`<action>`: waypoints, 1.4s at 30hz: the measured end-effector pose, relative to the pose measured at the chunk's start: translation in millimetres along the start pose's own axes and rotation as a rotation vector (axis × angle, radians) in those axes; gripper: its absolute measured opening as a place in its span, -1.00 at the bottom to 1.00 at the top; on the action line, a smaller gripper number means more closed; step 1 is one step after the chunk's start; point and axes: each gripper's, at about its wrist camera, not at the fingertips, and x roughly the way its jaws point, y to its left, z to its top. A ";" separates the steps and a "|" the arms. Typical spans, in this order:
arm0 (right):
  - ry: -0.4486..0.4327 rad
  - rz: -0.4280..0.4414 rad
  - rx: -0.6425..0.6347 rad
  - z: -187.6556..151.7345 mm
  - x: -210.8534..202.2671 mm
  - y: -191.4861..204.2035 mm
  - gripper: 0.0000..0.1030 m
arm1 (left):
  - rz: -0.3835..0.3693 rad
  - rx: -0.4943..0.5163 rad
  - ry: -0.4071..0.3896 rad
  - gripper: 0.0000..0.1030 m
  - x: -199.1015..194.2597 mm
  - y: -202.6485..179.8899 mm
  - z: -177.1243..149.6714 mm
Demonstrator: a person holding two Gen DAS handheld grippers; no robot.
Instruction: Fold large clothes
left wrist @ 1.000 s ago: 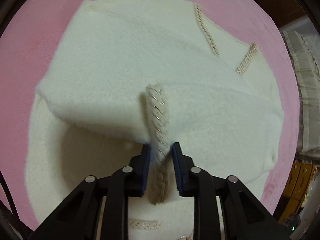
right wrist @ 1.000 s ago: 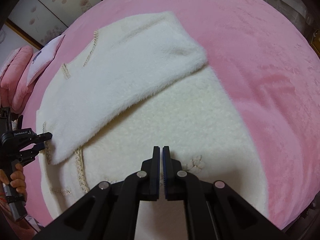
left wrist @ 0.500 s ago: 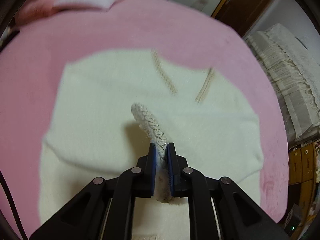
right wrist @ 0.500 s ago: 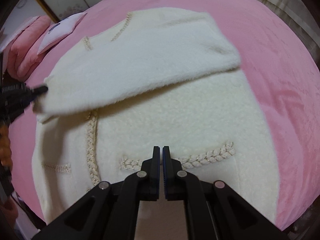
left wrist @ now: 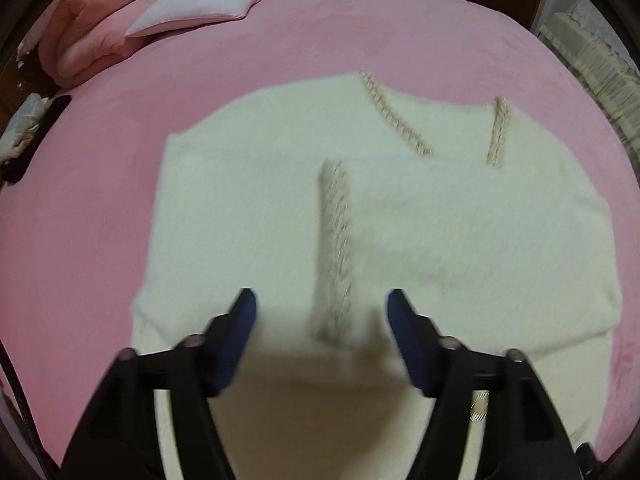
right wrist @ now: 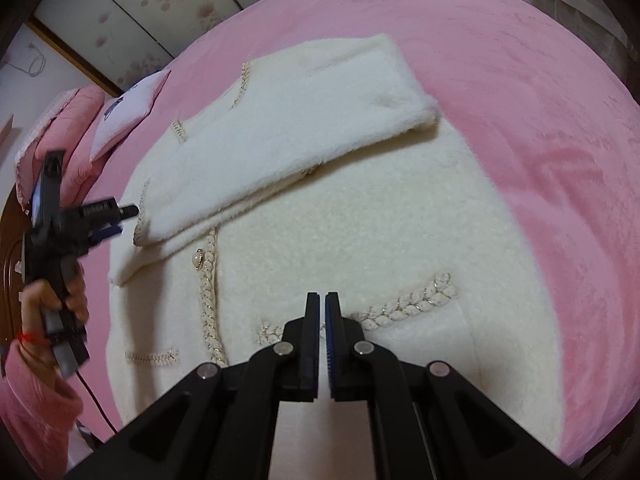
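A cream fluffy jacket (right wrist: pixel 360 208) with braided trim lies on the pink bed (right wrist: pixel 540 100). One sleeve (right wrist: pixel 288 140) is folded across its chest. In the left wrist view the jacket (left wrist: pixel 440 232) fills the middle, and the sleeve's braided cuff (left wrist: pixel 334 248) lies flat just ahead of my left gripper (left wrist: pixel 320 304), which is open and empty. My left gripper also shows in the right wrist view (right wrist: pixel 116 220), beside the cuff end. My right gripper (right wrist: pixel 323 300) is shut and empty above the jacket's lower front, near a braided pocket trim (right wrist: pixel 408 304).
A lilac pillow (left wrist: pixel 200 4) and a folded pink quilt (left wrist: pixel 92 36) lie at the head of the bed. Sliding panels with flower prints (right wrist: pixel 132 12) stand behind. A white covered piece of furniture (left wrist: pixel 592 60) stands to the right of the bed.
My left gripper held the braided cuff, laid it across the jacket, then opened and let it go and drew back. My right gripper stayed shut and shifted slightly.
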 end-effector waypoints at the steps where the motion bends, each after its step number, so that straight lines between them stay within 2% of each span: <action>1: -0.002 0.005 0.003 -2.7 0.6 0.3 -0.96 | -0.006 0.003 0.017 0.34 -1.4 -0.4 -11.6; 7: 0.047 0.056 -0.010 -20.2 1.9 9.4 -0.95 | -0.041 -0.010 0.120 0.34 -19.1 -0.3 -72.5; 8: 0.054 0.065 -0.020 -24.0 0.5 11.6 -0.89 | -0.045 -0.007 0.132 0.34 -23.9 -3.8 -82.8; 10: 0.065 0.082 -0.047 -31.9 -3.9 14.8 -0.54 | -0.039 -0.004 0.138 0.34 -33.1 -9.8 -101.3; 11: 0.067 0.086 -0.063 -36.2 -7.4 16.5 -0.21 | -0.037 -0.006 0.137 0.34 -40.7 -13.1 -110.7; 12: 0.066 0.089 -0.075 -39.4 -11.0 17.5 0.00 | -0.035 -0.011 0.139 0.34 -47.6 -15.0 -117.9; 13: 0.065 0.093 -0.092 -44.0 -17.1 19.2 0.05 | -0.037 -0.016 0.140 0.34 -57.9 -17.9 -127.6; 17: 0.083 0.083 -0.158 -54.4 -43.1 27.1 0.11 | -0.035 -0.024 0.112 0.46 -99.2 -26.4 -155.0; 18: 0.080 0.075 -0.173 -56.4 -51.0 28.9 0.17 | -0.031 -0.022 0.097 0.47 -112.4 -28.5 -161.4; 24: 0.006 0.014 -0.289 -64.1 -113.3 40.4 0.43 | 0.005 0.014 0.012 0.56 -188.5 -28.6 -179.0; 26: 0.001 0.029 -0.285 -65.2 -130.8 41.5 0.47 | 0.012 0.027 -0.021 0.61 -210.6 -30.3 -186.0; 29: 0.000 0.064 -0.259 -67.6 -147.7 40.3 0.51 | 0.002 0.047 -0.027 0.65 -230.2 -32.7 -195.2; 34: 0.016 0.071 -0.215 -81.3 -150.4 34.1 0.57 | -0.005 0.082 0.016 0.65 -234.3 -34.3 -214.6; 42: 0.098 0.040 -0.101 -114.3 -115.1 -0.6 0.57 | 0.028 0.032 0.142 0.65 -191.8 -13.1 -249.4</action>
